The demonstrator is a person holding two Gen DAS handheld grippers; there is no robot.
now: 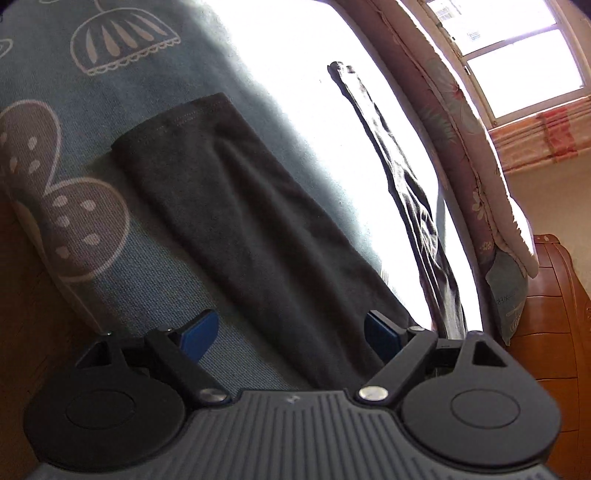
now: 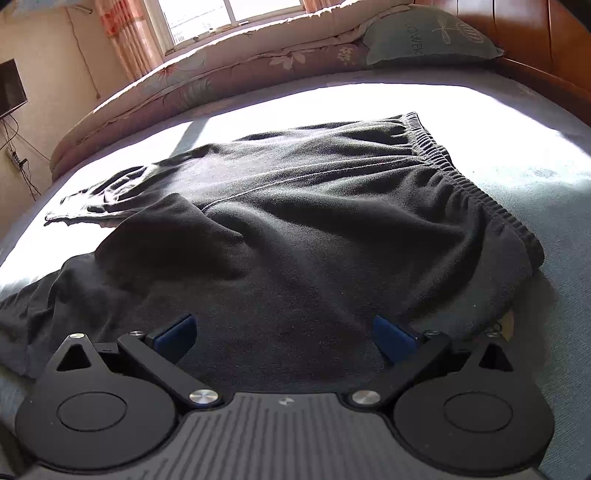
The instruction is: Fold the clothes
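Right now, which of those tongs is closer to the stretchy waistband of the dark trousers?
Right. The right tongs hover open over the trousers just below the waistband. The left tongs hover open over one trouser leg, with no waistband in their view.

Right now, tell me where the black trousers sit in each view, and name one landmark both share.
Left wrist: black trousers, one leg running from the hem at upper left down between the open fingers; the other leg lies in the sunlit patch.
Right wrist: black trousers fill the centre, elastic waistband at right.
Shared landmark: green pillow by the wooden headboard.
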